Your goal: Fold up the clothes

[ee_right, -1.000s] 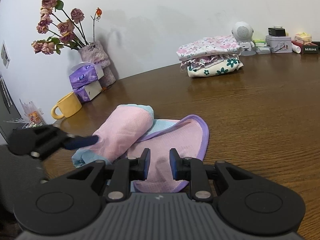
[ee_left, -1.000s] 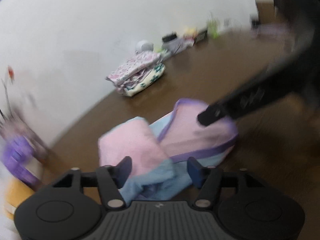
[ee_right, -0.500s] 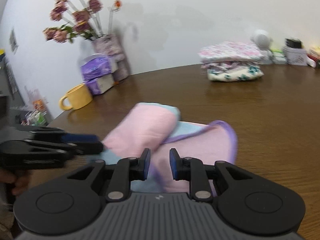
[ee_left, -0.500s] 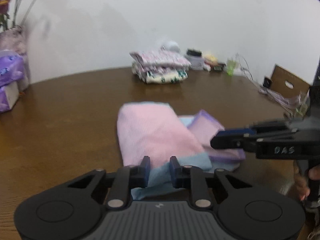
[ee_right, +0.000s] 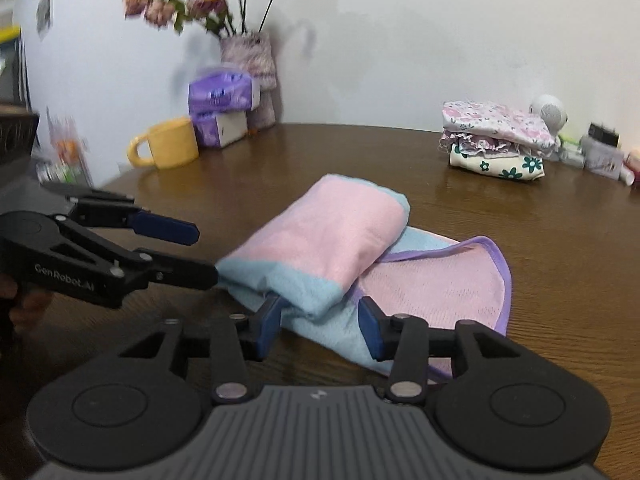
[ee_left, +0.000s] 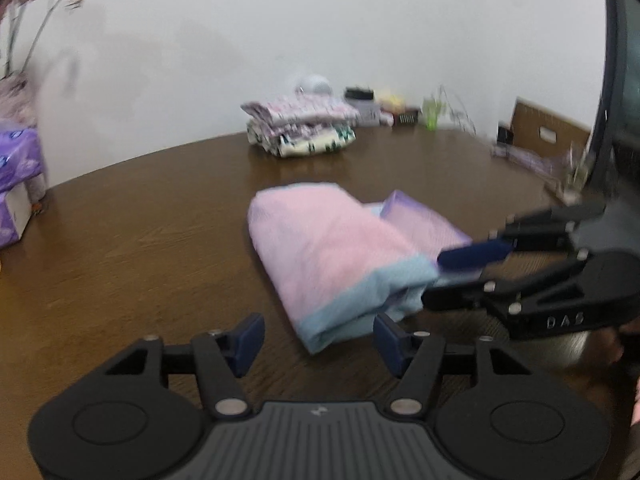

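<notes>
On the brown wooden surface, the pink-and-blue knit garment was seen part-folded, its purple-edged flap left flat beside it, both tools spread, nothing pinched.

Two grippers, one mug
</notes>
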A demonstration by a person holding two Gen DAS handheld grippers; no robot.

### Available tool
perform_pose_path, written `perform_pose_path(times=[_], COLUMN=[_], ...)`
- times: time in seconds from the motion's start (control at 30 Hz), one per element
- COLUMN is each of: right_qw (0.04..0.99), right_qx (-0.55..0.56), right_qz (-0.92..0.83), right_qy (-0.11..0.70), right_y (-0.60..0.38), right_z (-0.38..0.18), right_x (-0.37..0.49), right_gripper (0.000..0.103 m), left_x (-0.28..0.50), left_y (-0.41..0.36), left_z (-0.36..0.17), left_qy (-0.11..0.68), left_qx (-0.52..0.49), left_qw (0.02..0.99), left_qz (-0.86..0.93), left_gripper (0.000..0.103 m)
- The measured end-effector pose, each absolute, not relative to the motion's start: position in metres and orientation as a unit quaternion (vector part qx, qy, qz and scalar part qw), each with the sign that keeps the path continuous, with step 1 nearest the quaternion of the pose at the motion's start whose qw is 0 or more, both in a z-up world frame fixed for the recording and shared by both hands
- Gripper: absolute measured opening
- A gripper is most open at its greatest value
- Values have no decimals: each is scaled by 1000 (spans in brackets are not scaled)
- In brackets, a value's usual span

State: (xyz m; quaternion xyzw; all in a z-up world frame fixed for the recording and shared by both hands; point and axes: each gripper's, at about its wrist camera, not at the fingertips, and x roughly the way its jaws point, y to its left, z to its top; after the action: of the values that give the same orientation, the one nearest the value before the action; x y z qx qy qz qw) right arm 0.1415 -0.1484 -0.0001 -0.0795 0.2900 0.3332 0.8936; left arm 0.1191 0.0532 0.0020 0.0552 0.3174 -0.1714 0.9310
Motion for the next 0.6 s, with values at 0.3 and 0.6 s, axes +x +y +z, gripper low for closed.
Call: perform_pose_path(times=[0.3, 0.6], right_qw=[902, 901], right_qx=[-95, -81], right_qz=[302, 304], right_qy=[294, 299], right_y=[-135, -139], right_z=[-6, -7], right_x=[146, 147], right_gripper=[31, 5], left_x=[124, 115], left_y=[50, 52], left_z=[-7, -8], left_qy=[312, 304], left_qx=[95, 107], left_qw=[930, 930], left_qz=[-172, -177], left_gripper=[12, 5])
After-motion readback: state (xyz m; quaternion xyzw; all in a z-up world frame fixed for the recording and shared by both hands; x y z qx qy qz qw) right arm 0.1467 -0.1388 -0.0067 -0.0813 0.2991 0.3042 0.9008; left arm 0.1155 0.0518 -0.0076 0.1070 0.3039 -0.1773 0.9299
